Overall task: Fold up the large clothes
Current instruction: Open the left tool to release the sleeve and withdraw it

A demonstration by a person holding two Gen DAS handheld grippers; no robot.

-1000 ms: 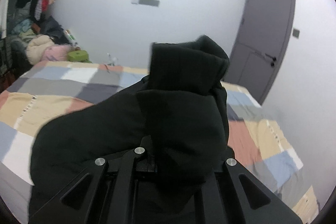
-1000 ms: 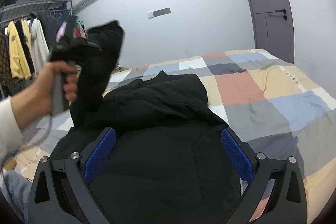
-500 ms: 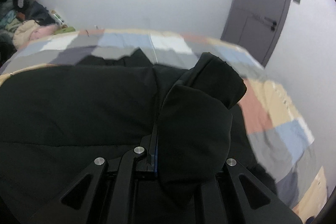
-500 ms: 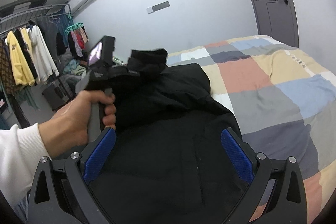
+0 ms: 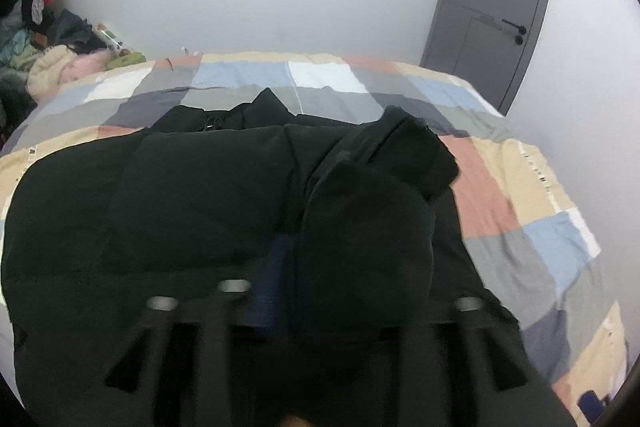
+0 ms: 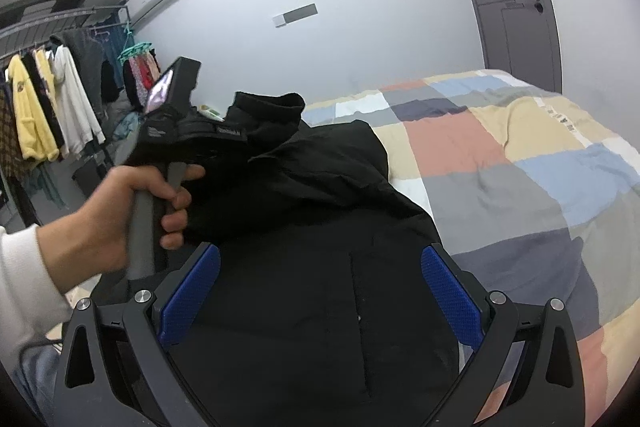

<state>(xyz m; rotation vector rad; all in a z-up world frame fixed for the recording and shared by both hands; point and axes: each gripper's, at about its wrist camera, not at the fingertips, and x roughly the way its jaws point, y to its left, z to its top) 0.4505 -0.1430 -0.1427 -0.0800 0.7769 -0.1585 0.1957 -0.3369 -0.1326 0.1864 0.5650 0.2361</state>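
A large black jacket (image 5: pixel 192 195) lies spread on the patchwork bed (image 5: pixel 492 187). One black sleeve (image 5: pixel 368 227), cuff forward, is folded in over the jacket's body. My left gripper (image 5: pixel 352 279) hangs low over the jacket with that sleeve between its jaws, which are opening. One blue pad (image 5: pixel 272 279) shows bare beside the cloth. In the right wrist view a hand (image 6: pixel 132 207) holds the left gripper (image 6: pixel 192 131) above the jacket (image 6: pixel 320 307). My right gripper (image 6: pixel 320 259) stands open over the jacket's front, its blue pads (image 6: pixel 448 291) wide apart with nothing gripped.
A clothes rail (image 6: pixel 52 107) with hanging garments stands left of the bed. A pile of clothes (image 5: pixel 52 67) lies by the bed's far left corner. A grey door (image 5: pixel 496 7) is at the right. Bare bedcover (image 6: pixel 520 167) lies right of the jacket.
The left gripper came down from chest height with the sleeve and laid it across the jacket. Its jaws, shut before, have parted. The right gripper stayed still and open.
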